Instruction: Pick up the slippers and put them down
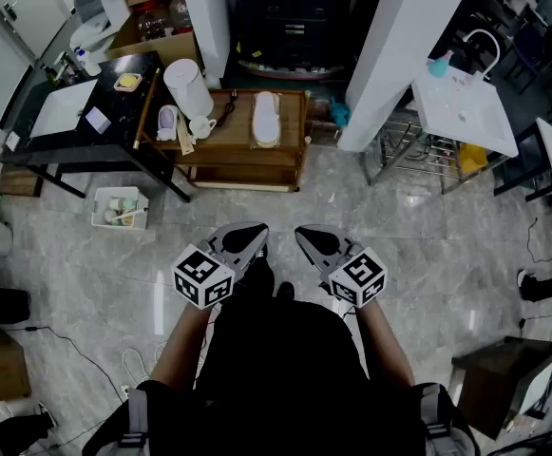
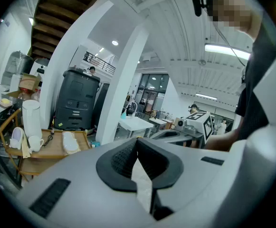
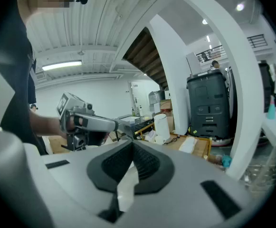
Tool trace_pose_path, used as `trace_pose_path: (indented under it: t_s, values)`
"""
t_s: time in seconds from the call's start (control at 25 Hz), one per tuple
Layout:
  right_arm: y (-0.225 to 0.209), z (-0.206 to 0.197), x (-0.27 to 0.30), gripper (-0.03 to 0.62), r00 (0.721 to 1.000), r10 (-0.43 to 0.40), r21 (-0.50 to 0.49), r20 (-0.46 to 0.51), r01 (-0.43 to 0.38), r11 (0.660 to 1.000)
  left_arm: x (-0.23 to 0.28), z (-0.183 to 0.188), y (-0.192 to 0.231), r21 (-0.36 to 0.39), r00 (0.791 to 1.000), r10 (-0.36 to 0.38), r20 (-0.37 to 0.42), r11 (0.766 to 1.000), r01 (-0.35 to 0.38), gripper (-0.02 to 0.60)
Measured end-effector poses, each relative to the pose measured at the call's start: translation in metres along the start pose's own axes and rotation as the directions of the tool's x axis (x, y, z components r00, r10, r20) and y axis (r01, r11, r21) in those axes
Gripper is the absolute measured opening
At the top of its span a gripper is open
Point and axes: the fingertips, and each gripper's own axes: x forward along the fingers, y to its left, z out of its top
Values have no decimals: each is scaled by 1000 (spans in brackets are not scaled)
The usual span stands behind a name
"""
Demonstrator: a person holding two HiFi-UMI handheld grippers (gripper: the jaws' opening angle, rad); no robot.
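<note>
Standing on the grey marble floor (image 1: 418, 226), a person is seen from above with a gripper in each hand, both held out in front of the body and tilted slightly downward. The left gripper (image 1: 255, 236) (image 2: 138, 146) is closed: its dark ribbed pads are pressed together with nothing between them. The right gripper (image 1: 306, 237) (image 3: 132, 145) is likewise closed and empty, pads meeting along one seam. The two are carried side by side, near each other but not touching. One white slipper (image 1: 266, 119) (image 2: 70, 141) (image 3: 188, 144) is noted lying flat, sole down, on the right part of a low wooden table (image 1: 230, 122), well apart from both grippers. On the left part of the same table, a tall white jug (image 1: 188, 88) and a white mug (image 1: 200, 126) are recorded, with a pale lilac-edged item (image 1: 167, 122) just beside them; whether that is the second slipper cannot be told. A black table (image 1: 123, 122) adjoins on the left, and a white basket (image 1: 96, 207) sits on the floor below it.
</note>
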Motion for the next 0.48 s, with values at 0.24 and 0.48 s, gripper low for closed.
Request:
trace_pose_path:
  t_s: [0.24,0.48]
  values:
    - [1,0,0,6,1000,8,-20,-9,-8,1000,0,-2,0,-1,1000,12,0,1000,-12,12]
    - [-3,-1,-2,6,1000,13,-20,-10,-13,1000,8,-1,-2,2,1000,12,-4,1000,-12,11]
